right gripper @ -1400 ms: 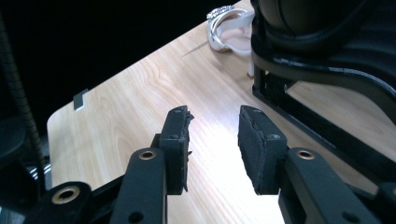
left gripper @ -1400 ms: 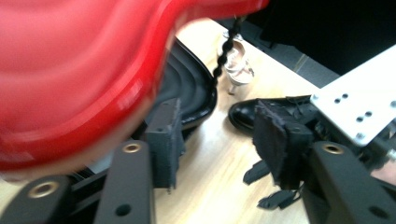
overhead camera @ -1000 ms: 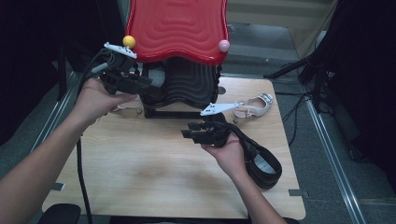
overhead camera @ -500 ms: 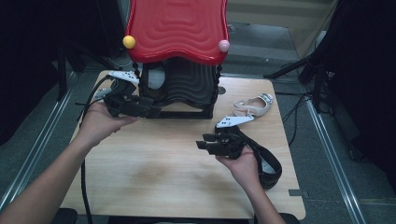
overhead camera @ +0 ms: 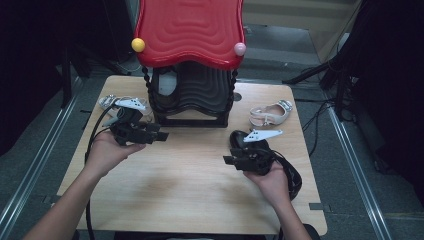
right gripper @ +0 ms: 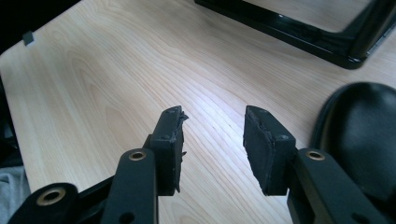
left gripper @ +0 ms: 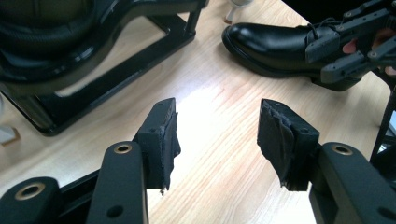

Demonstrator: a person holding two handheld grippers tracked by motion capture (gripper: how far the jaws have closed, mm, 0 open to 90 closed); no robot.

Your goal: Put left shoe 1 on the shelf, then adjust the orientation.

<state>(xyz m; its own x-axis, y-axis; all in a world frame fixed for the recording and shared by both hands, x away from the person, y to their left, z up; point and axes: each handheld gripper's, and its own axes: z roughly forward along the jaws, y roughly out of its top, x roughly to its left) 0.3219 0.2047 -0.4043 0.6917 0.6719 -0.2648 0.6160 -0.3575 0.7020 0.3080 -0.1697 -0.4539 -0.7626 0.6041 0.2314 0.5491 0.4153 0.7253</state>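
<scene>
My left gripper [overhead camera: 163, 136] hovers low over the wooden table [overhead camera: 175, 200], just left of the rack's front. It is open and its jaws have just closed slightly, with nothing between them [left gripper: 217, 126]. My right gripper [overhead camera: 228, 160] is also open and holds nothing [right gripper: 212, 126]; it points left over the table's middle. A black leather shoe [overhead camera: 287, 172] lies under and behind my right hand, seen as the black shoe [left gripper: 275, 39] beyond the left jaws and the black shoe [right gripper: 364, 135] beside the right jaws.
A black shoe rack [overhead camera: 192, 97] with a wavy red top [overhead camera: 189, 30] stands at the back centre, a white shoe [overhead camera: 167, 82] inside it. One white sandal [overhead camera: 270, 114] lies right of it and a pale sandal [overhead camera: 111, 102] left.
My left hand has come down from the rack's upper left corner to just above the table. My right hand has drawn back to the right and toward the near edge.
</scene>
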